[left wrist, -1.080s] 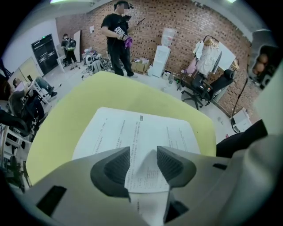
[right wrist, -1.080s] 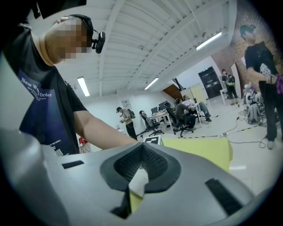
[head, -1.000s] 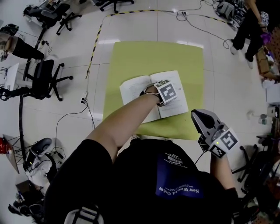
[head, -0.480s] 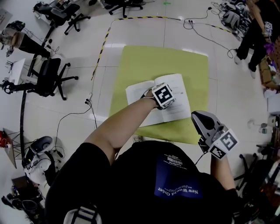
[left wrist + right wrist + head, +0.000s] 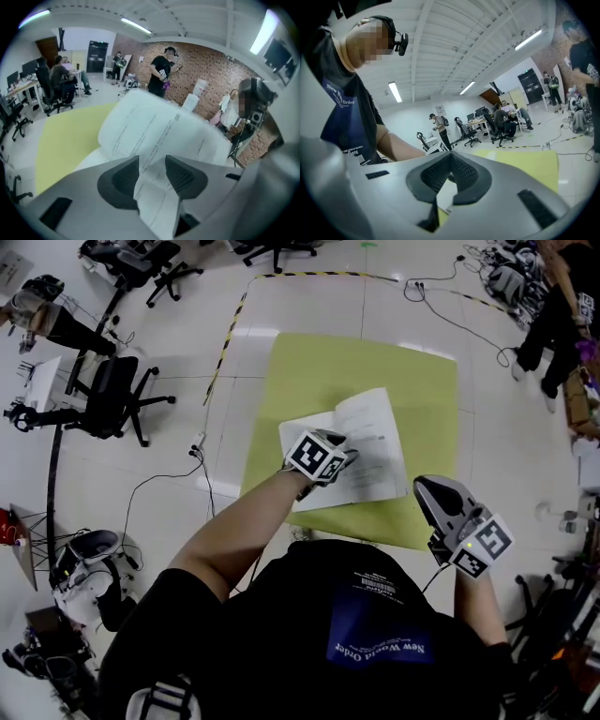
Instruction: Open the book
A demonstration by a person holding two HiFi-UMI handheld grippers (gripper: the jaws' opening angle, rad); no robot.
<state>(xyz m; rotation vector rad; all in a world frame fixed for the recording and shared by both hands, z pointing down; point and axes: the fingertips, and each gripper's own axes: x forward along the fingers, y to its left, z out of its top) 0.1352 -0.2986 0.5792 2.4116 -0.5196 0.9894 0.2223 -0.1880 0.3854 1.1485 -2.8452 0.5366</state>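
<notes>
The book (image 5: 370,442) lies open on a yellow-green mat (image 5: 356,362). Its white printed pages face up, and one leaf stands raised and curved above the spread. My left gripper (image 5: 339,461) is over the book's near left part, shut on that leaf. In the left gripper view the leaf (image 5: 159,126) runs up between the two dark pads of the left gripper (image 5: 152,171). My right gripper (image 5: 425,487) hovers off the mat's near right corner, shut with nothing in it. In the right gripper view the right gripper (image 5: 450,161) has its tips touching, with the mat (image 5: 525,161) beyond.
Black office chairs (image 5: 112,395) and a floor cable (image 5: 159,484) are to the left of the mat. Black-yellow tape (image 5: 230,329) runs along the floor at the back left. A person (image 5: 553,315) stands at the far right beside boxes and gear.
My left gripper has moved left and toward me, rising and rolling, with the leaf coming up from the right-hand page. The right gripper has barely shifted.
</notes>
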